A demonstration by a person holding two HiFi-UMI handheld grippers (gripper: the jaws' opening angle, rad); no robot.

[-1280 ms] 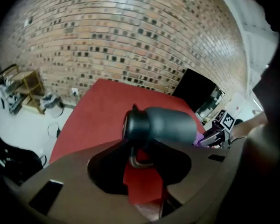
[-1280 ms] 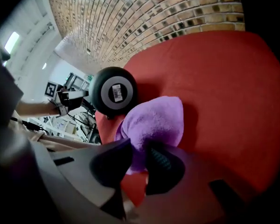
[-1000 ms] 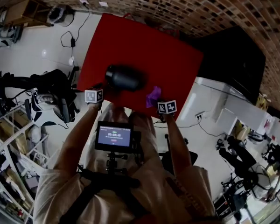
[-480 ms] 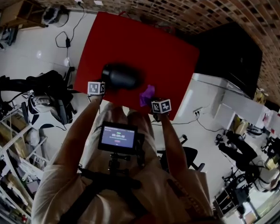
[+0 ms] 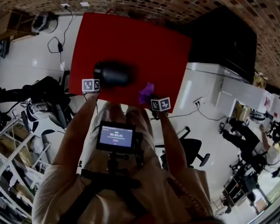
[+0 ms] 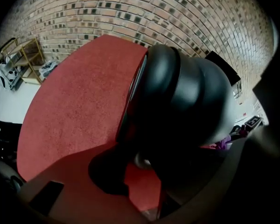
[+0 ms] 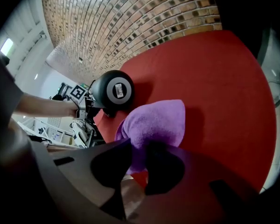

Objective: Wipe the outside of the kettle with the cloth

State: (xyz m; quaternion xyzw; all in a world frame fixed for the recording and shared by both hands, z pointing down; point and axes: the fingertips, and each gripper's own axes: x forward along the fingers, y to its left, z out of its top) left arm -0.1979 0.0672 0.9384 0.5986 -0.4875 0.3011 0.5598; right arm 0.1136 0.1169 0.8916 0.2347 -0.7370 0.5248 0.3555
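A black kettle point(image 5: 114, 73) lies on its side on the red table point(image 5: 144, 41), near the front left edge. My left gripper point(image 5: 98, 80) is at the kettle's near end. In the left gripper view the kettle point(image 6: 186, 92) fills the frame. My left gripper point(image 6: 144, 181) has just been closing round a dark part of the kettle, and red table still shows between the left finger point(image 6: 107, 171) and that part. My right gripper point(image 5: 151, 99) is shut on the purple cloth point(image 5: 147, 91), to the right of the kettle and apart from it. The cloth point(image 7: 156, 122) bulges out ahead of the right gripper point(image 7: 137, 160), with the kettle point(image 7: 113, 91) beyond it.
A brick wall runs behind the table. A black cabinet point(image 5: 224, 41) stands against the table's right side. Cables point(image 5: 56, 45) lie on the white floor at the left, with shelves point(image 5: 9, 162) nearer me. An office chair point(image 5: 191, 150) stands at the lower right.
My left gripper has moved in toward the kettle's near end. The right gripper has kept its place beside the kettle with the cloth in it.
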